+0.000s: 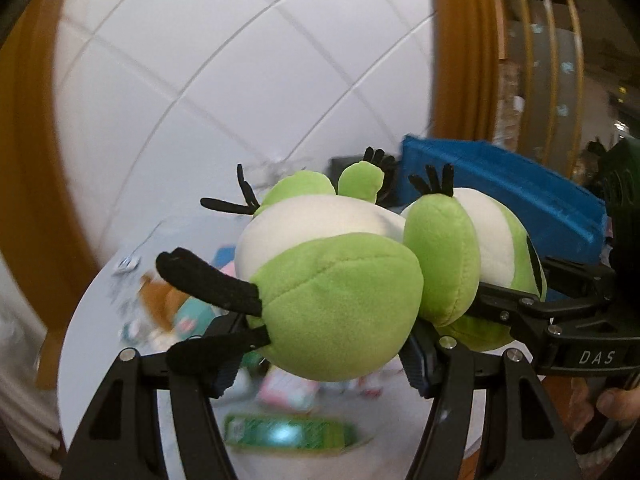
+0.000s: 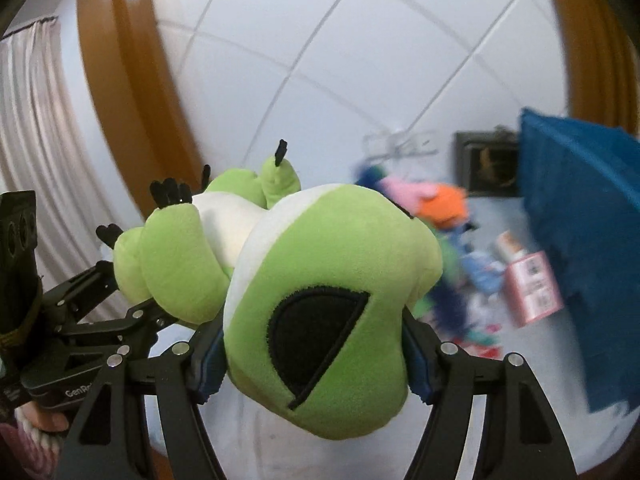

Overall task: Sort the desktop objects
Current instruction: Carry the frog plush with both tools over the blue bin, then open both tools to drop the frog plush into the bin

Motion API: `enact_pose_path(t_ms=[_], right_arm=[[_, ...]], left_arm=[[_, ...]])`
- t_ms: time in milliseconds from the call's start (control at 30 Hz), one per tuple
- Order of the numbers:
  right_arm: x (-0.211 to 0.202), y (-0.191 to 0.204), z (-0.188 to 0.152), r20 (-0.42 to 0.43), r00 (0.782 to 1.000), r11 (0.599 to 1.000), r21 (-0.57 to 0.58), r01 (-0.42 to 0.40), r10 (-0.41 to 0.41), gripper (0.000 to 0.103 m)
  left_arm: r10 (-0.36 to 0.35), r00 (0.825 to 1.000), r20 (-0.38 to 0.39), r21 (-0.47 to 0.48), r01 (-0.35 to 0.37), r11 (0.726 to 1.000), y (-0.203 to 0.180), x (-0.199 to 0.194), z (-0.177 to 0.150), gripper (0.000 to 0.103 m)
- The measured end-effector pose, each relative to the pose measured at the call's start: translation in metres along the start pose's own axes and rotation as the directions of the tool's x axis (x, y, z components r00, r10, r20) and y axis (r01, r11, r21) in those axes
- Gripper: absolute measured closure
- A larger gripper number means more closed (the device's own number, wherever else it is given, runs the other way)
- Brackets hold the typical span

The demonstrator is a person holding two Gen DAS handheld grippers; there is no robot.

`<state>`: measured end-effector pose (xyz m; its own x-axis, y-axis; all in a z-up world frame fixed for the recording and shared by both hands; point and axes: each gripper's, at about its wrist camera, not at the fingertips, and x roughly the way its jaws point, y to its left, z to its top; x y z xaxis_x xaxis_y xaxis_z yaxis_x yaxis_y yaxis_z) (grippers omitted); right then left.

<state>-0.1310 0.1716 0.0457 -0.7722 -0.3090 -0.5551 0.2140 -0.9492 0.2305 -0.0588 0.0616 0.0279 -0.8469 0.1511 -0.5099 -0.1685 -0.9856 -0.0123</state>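
A green and white plush frog (image 1: 336,304) with black felt toes is held in the air above a round white table (image 1: 92,320). My left gripper (image 1: 320,364) is shut on its rear leg end. My right gripper (image 2: 312,364) is shut on its head (image 2: 320,320), where a black eye patch shows. The right gripper also shows at the right of the left wrist view (image 1: 520,312), clamped on the frog. The left gripper shows at the left of the right wrist view (image 2: 132,320).
A blue bin (image 1: 520,200) stands at the right, also in the right wrist view (image 2: 588,240). Below lie a green box (image 1: 288,432), a pink box (image 2: 532,288), other plush toys (image 2: 436,200) and a dark framed picture (image 2: 488,164).
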Motion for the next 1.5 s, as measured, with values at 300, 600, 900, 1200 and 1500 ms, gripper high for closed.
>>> enact_pose_path(t_ms=[300, 600, 900, 1200, 1500], right_arm=[[-0.088, -0.127, 0.054, 0.17, 0.977, 0.992, 0.002, 0.128, -0.126, 0.031], [-0.18, -0.289, 0.079, 0.24, 0.927, 0.957, 0.114, 0.268, -0.288, 0.031], [-0.211, -0.413, 0.057, 0.143, 0.923, 0.912, 0.266, 0.311, -0.357, 0.031], [-0.226, -0.46, 0.032, 0.1, 0.927, 0.892, 0.327, 0.311, -0.36, 0.026], [-0.222, -0.468, 0.028, 0.078, 0.906, 0.876, 0.302, 0.375, -0.415, 0.005]], left_arm=[[-0.117, 0.983, 0.143, 0.088, 0.105, 0.991, -0.145, 0.038, 0.093, 0.038], [-0.254, 0.958, 0.131, 0.209, 0.224, 0.952, -0.324, 0.09, 0.154, 0.038], [-0.294, 0.955, -0.041, 0.274, 0.294, 0.916, -0.425, 0.158, 0.163, 0.038], [-0.265, 0.957, -0.116, 0.306, 0.288, 0.907, -0.458, 0.175, 0.158, 0.034], [-0.2, 0.977, -0.075, 0.31, 0.214, 0.926, -0.46, 0.173, 0.16, 0.027]])
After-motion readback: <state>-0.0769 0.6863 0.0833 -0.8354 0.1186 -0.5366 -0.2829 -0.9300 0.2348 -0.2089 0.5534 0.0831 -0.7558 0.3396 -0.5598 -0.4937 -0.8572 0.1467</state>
